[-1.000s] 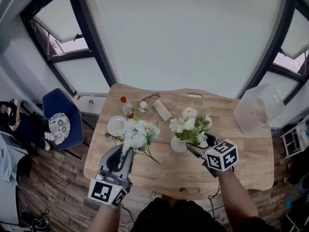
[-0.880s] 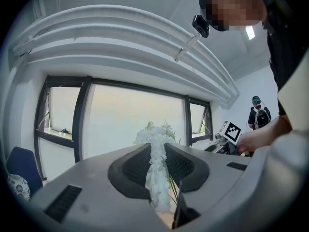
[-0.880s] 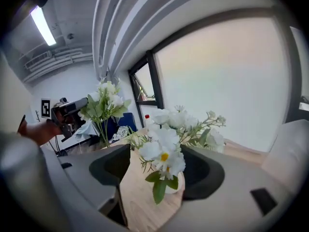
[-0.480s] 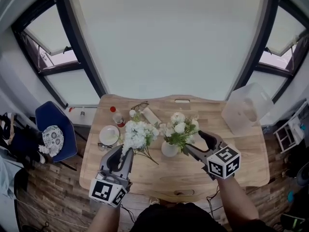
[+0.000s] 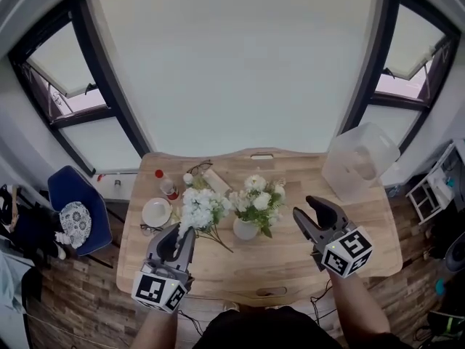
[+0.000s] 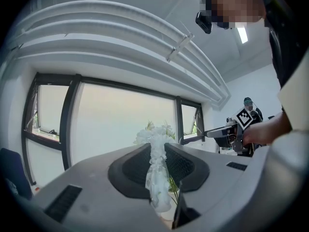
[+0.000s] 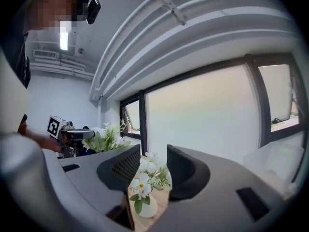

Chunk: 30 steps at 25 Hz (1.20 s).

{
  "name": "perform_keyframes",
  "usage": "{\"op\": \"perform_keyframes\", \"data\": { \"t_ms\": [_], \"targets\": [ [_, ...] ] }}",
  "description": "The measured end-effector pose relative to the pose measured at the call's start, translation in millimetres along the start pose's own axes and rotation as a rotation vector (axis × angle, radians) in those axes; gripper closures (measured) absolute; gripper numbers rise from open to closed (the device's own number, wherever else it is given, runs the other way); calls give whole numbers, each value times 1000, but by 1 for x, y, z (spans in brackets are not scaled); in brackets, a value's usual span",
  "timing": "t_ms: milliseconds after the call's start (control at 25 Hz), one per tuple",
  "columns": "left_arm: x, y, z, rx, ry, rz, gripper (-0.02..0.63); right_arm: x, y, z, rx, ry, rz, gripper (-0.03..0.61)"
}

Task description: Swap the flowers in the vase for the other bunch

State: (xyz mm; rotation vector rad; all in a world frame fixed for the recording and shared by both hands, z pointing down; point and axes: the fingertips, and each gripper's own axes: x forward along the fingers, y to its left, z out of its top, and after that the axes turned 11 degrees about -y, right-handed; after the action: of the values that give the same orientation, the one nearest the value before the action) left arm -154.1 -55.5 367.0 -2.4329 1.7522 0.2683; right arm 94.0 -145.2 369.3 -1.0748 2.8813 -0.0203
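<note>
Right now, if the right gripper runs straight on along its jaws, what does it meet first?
Likely the flowers in the vase. They sit ahead of the right gripper, low in its view, so it may pass just over. Its jaws have just been closing, with nothing held.

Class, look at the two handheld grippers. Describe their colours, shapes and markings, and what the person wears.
The left gripper and right gripper look alike: grey bodies with two curved jaws lined with black ribbed pads. Each carries a white cube printed with black square markers. No cables show. The forearms have no sleeves, and the top is dark.
</note>
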Motion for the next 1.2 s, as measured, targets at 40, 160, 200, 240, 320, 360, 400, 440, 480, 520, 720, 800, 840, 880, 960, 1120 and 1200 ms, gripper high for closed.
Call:
{"op": "perform_keyframes", "data": {
  "t_ms": [40,160,200,240,320,360,400,440,480,520,720,800,840,880,960,1120,1200],
  "targets": [
    [0,-1,0,0,1,0,531,-4,-4,3,0,-17,-14,406],
    [1,-2,-1,2,7,-5,531,-14,-10,8,-2,-47,-36,483],
    [1,-2,-2,4,10,-5,531,-15,-12,8,-3,-53,-40,495],
    [1,-2,-3,5,13,-4,531,-17,-13,8,-5,-56,-45,508],
    [0,-2,-5,6,18,1,531,-21,-17,6,-10,-57,-59,522],
    [-1,-2,-6,5,20,3,531,-23,-19,5,-13,-57,-65,527],
    [-2,-2,-6,5,22,5,531,-25,-20,4,-16,-57,-70,535],
    [-2,-2,-7,5,24,6,531,-27,-21,3,-19,-56,-74,541],
    [-3,-3,-7,5,25,6,531,-29,-22,2,-20,-55,-78,546],
    [-2,-3,-8,6,27,7,531,-30,-23,1,-19,-55,-81,549],
    [0,-4,-7,7,31,10,531,-31,-25,-1,-10,-54,-85,552],
    [3,-5,-6,10,29,9,531,-31,-26,-2,-9,-53,-82,552],
    [4,-6,-6,12,29,9,531,-30,-26,-2,-9,-52,-82,552],
    [5,-6,-6,13,28,9,531,-29,-26,-3,-10,-51,-81,552],
    [6,-7,-5,14,28,9,531,-26,-25,-3,-12,-49,-82,552],
    [7,-7,-6,11,29,7,531,-21,-23,-1,-12,-55,-80,552],
    [7,-6,-7,8,32,9,531,-17,-21,-1,-13,-56,-71,552]
  ]
}}
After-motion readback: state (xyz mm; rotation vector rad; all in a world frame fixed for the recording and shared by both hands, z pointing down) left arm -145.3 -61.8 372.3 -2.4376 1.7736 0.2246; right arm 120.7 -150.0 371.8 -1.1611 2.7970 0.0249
